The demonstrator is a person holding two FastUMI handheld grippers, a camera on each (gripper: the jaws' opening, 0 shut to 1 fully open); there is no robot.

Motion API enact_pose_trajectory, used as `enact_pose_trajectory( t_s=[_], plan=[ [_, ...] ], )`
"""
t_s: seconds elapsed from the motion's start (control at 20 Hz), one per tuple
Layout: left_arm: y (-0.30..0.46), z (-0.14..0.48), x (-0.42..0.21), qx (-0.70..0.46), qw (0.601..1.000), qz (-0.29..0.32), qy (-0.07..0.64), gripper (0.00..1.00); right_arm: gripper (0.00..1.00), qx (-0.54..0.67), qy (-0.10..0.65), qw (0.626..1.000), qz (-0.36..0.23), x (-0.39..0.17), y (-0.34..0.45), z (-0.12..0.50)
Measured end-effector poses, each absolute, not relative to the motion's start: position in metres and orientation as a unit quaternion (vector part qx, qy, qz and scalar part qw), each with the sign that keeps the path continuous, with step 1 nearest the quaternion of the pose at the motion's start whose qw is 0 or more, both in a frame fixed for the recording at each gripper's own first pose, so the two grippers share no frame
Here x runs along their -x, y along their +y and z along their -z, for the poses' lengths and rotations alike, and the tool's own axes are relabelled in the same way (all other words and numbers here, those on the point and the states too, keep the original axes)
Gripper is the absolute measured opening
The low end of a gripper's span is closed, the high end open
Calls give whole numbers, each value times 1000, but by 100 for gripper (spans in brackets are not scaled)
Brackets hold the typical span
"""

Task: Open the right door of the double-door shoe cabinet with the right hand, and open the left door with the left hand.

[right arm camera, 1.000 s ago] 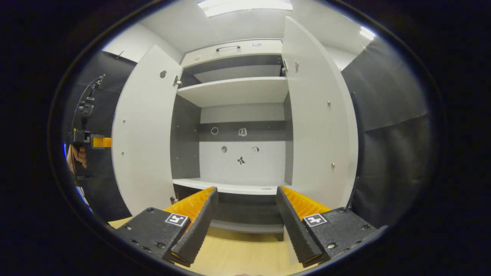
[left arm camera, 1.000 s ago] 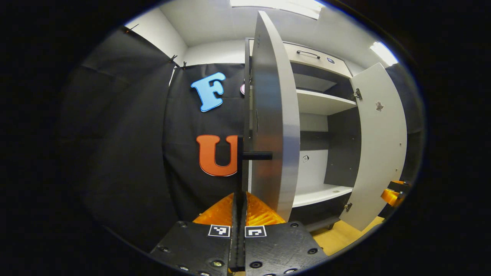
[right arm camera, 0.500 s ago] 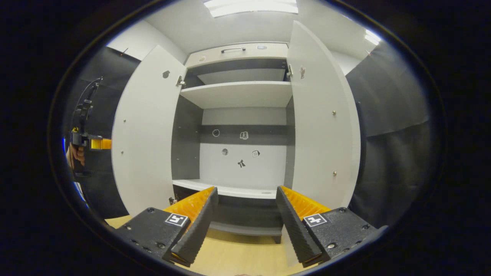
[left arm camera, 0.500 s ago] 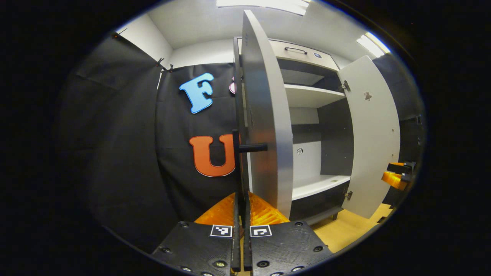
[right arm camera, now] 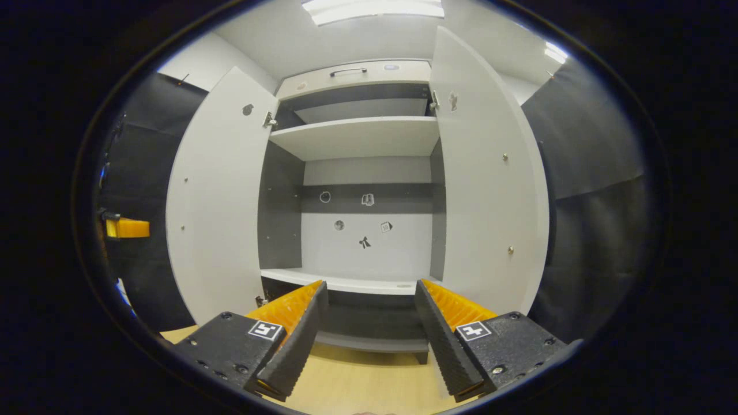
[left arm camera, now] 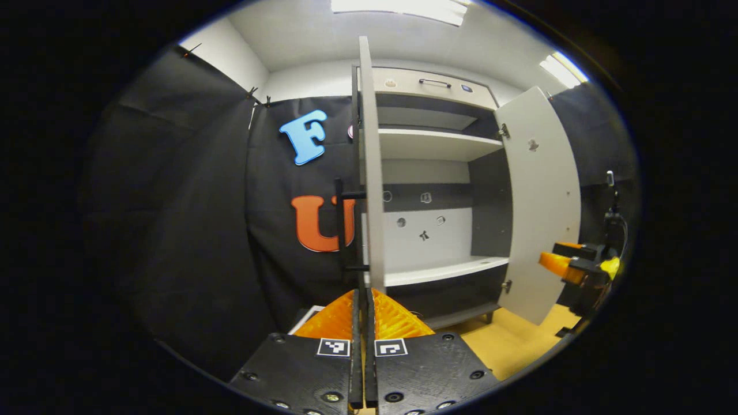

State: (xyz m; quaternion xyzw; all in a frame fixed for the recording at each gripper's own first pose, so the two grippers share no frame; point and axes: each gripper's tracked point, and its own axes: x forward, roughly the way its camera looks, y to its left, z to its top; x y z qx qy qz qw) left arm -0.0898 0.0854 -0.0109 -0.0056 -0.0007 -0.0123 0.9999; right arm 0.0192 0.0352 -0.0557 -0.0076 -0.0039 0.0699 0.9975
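The shoe cabinet (right arm camera: 369, 138) stands with both doors swung wide. In the right gripper view the left door (right arm camera: 216, 202) and right door (right arm camera: 490, 173) flank the bare shelves. My right gripper (right arm camera: 372, 311) is open in front of the lower shelf and holds nothing. In the left gripper view the left door (left arm camera: 371, 161) is seen edge-on, with its black bar handle (left arm camera: 340, 225) just left of it. My left gripper (left arm camera: 362, 300) is shut below and short of that handle, apart from it. The right door (left arm camera: 539, 202) hangs open farther right.
Wooden floor (right arm camera: 357, 386) runs under the cabinet. Black cloth walls close in on both sides. A drawer front with a small handle (left arm camera: 432, 82) tops the cabinet. The right gripper (left arm camera: 562, 268) shows beside the right door; the left gripper (right arm camera: 124, 228) shows left of the left door.
The left door has swung further and is now edge-on. My left gripper has drawn back, and the handle no longer sits between its fingers. The right gripper has barely moved.
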Motion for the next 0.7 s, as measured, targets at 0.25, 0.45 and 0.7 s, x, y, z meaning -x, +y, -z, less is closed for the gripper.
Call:
enact_pose_trajectory(
  t_s=[0.25, 0.45, 0.7],
  plan=[
    [25, 9, 31, 23, 999, 5, -38, 1, 94, -6, -9, 998, -64, -13, 35, 46],
    [-9, 35, -20, 50, 999, -4, -17, 12, 94, -13, -26, 998, -56, -1, 25, 38],
    [-18, 56, -33, 54, 998, -17, -6, 38, 94, 7, -30, 999, -32, 2, 4, 39]
  ],
)
